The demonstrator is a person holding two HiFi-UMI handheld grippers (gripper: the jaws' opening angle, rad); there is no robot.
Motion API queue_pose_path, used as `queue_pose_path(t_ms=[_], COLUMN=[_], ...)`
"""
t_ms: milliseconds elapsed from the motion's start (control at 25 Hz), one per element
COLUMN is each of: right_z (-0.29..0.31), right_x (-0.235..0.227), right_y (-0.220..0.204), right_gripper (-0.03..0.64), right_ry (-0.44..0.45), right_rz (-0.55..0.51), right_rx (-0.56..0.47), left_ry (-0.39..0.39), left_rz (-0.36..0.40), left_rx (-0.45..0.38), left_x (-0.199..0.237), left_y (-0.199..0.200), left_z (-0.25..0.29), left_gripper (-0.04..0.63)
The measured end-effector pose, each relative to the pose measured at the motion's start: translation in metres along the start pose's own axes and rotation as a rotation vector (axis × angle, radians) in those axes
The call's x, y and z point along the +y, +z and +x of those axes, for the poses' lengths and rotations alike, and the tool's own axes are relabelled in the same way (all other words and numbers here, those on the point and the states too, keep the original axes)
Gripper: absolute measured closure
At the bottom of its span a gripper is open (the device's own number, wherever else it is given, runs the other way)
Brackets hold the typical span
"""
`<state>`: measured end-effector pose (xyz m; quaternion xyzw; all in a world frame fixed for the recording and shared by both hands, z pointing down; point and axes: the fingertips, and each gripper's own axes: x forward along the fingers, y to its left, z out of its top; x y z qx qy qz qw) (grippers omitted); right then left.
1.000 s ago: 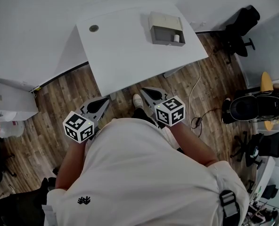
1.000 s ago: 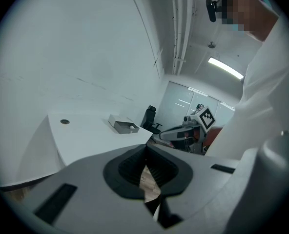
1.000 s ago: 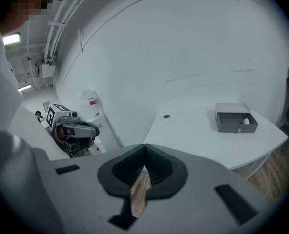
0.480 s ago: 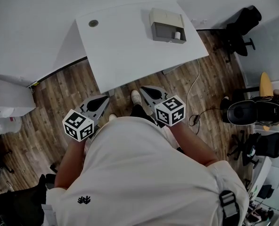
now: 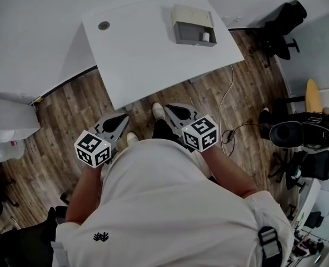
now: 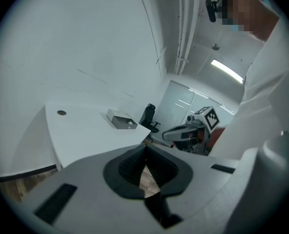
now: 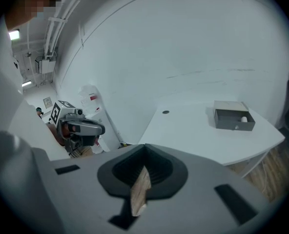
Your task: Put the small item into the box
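Left gripper [image 5: 119,121] and right gripper [image 5: 174,111] both closed, empty, well short of table [image 5: 148,60]. Small item [image 5: 205,36] appears already inside box [image 5: 189,16], 1 o'clock. Risk: reaching in shut-jawed could nudge it out.

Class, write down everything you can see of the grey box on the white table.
The grey box is low and rectangular, with a paler panel at the back and a dark open hollow on the side toward the person. Its material is unclear. It lies flat near the far right corner of the white table. A small white item stands inside at its right end. Nothing else touches it.
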<state>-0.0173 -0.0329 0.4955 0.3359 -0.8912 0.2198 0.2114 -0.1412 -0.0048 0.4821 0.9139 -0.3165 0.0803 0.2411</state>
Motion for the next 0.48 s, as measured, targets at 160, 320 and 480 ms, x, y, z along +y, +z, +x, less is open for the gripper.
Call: queue_pose_path(t_ms=[160,320,480], right_z=[-0.014,-0.023,-0.030], right_x=[-0.005,-0.011,-0.023], right_y=[-0.009,-0.015,-0.017], right_gripper=[0.611,0.611,0.611], right_ry=[-0.026,-0.022,-0.005], right_rz=[0.022,0.030,0.022], right_rx=[0.018,0.025,0.026], left_ry=[-0.037,-0.043,-0.027], left_rz=[-0.006,0.011,0.010], left_rx=[0.027,0.047,0.040], left_x=[-0.010,-0.017,-0.026], left_y=[-0.006,-0.005,0.001], left_z=[0.010,0.019,0.030], left_gripper=[0.588,0.588,0.588])
